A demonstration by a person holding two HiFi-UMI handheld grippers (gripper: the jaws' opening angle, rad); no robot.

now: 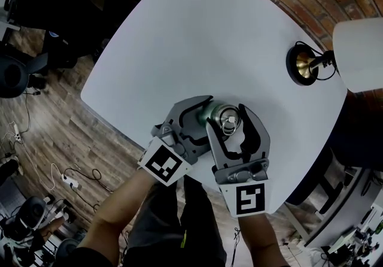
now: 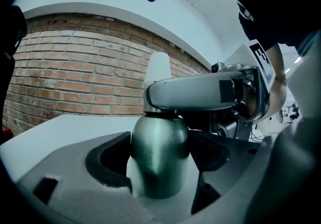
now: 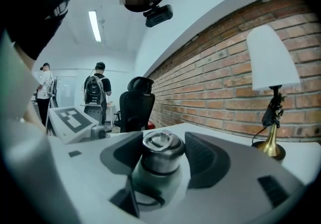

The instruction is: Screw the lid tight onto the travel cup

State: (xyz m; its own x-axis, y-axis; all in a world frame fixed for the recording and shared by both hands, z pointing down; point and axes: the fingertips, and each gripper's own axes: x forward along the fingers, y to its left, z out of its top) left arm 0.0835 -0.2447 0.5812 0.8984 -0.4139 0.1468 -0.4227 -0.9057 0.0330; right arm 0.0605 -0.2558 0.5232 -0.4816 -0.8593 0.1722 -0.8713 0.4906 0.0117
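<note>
Travel cup (image 2: 160,157) near front edge of table (image 1: 179,32) was clamped by left gripper (image 1: 206,119); lid (image 3: 160,150) was straddled, unpinched, by right gripper (image 1: 228,117). Stiff, slick metal was judged: lid's sides best gripped.

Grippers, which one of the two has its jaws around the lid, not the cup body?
The right gripper: its jaws flank the lid, while the left gripper grips the cup body below.
</note>
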